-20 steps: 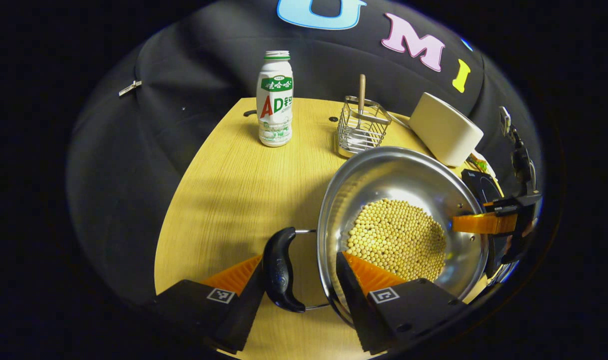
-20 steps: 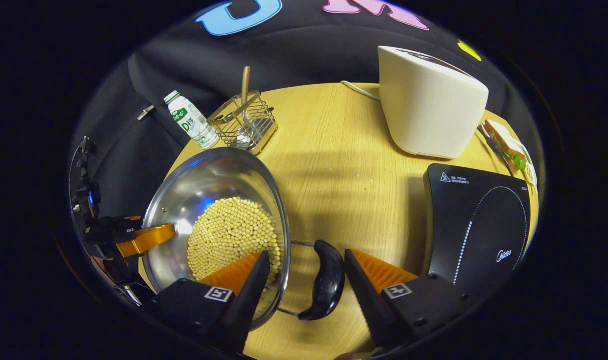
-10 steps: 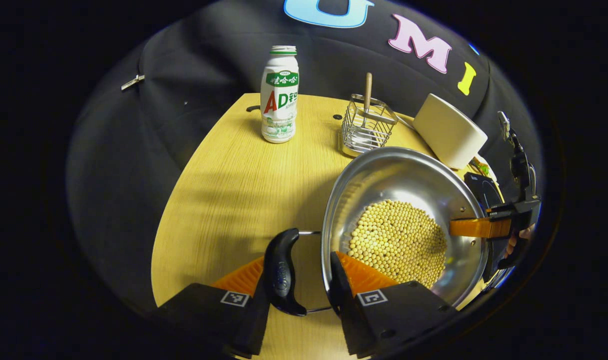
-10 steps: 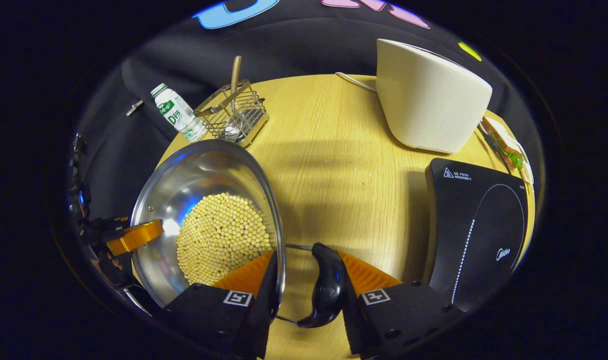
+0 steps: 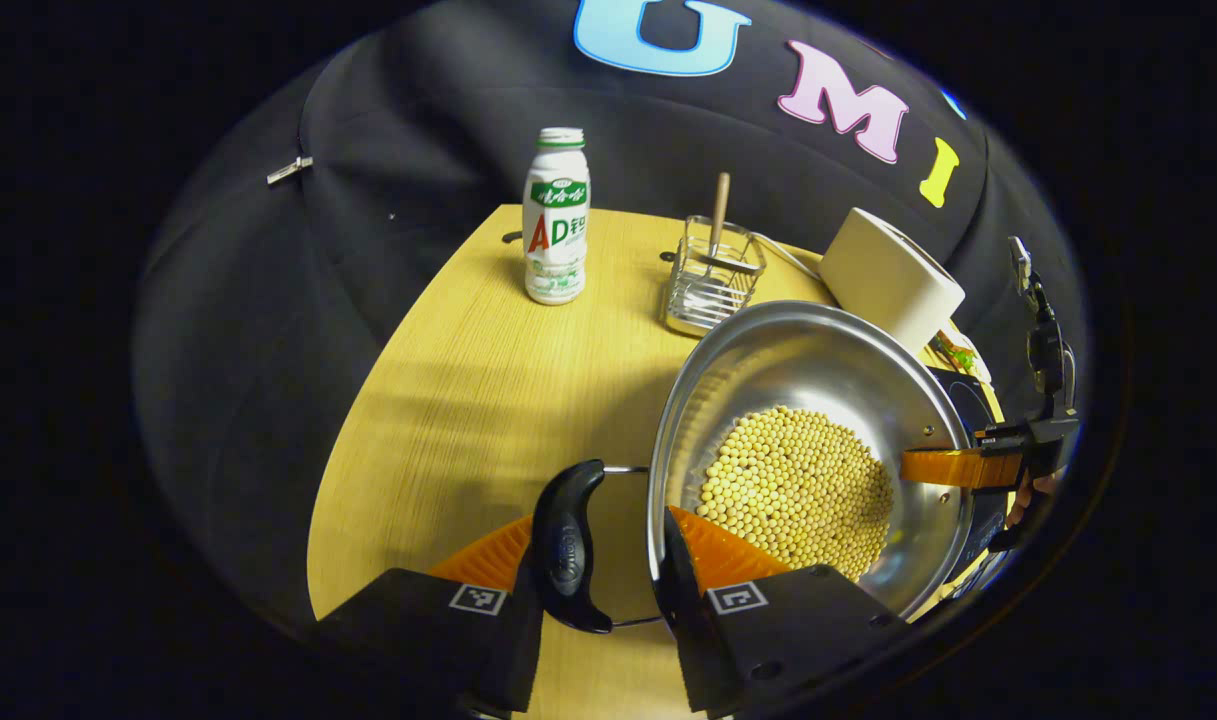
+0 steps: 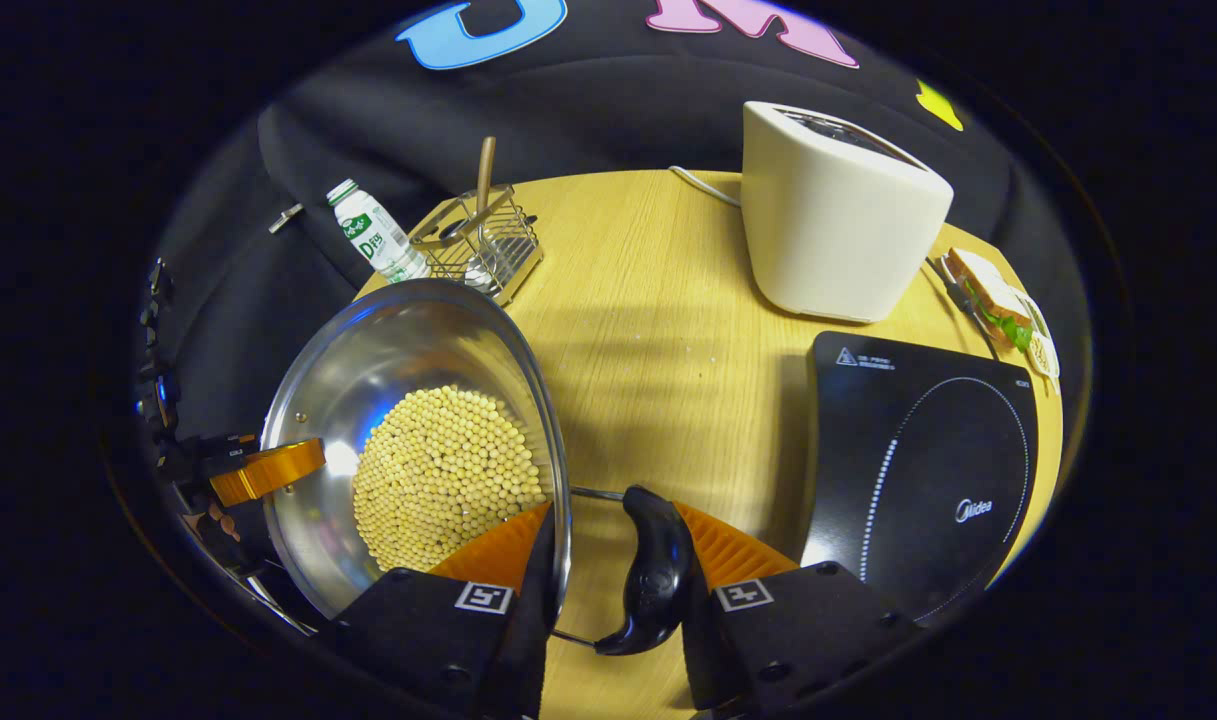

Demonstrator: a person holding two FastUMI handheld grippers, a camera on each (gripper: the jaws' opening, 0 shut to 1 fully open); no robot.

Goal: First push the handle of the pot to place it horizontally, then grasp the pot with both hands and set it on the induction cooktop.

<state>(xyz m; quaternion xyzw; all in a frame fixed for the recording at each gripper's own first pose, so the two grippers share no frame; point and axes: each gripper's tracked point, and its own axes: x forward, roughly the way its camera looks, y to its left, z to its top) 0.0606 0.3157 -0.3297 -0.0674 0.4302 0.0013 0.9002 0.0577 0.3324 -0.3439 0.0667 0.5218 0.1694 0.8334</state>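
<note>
1. Steel is what we carry: the pot (image 6: 408, 440), with pale beans (image 6: 443, 475) in its bottom, sits at the lower left of the right gripper view and the lower right of the left gripper view, and it looks lifted off the wooden table (image 6: 658, 330), though we cannot be sure.
2. Our left gripper (image 5: 598, 560) is closed around the pot's left handle (image 5: 566, 545) and rim, one finger outside the black grip, the other inside the wall.
3. Our right gripper (image 6: 613, 560) clamps the opposite handle (image 6: 653, 570) the same way, so the line between the two handles runs straight from one gripper to the other.
4. What the coming move turns on, we judge: the cooktop (image 6: 918, 480) lies at the lower right of the right gripper view, just past the right handle and in line with that handle-to-handle axis.
5. The right gripper is the nearer one, so we expect it to lead the carry with the left following, keeping the rim level so the beans stay put.
6. Near the path stands the toaster (image 6: 833, 215), at the upper right, just behind the cooktop.
</note>
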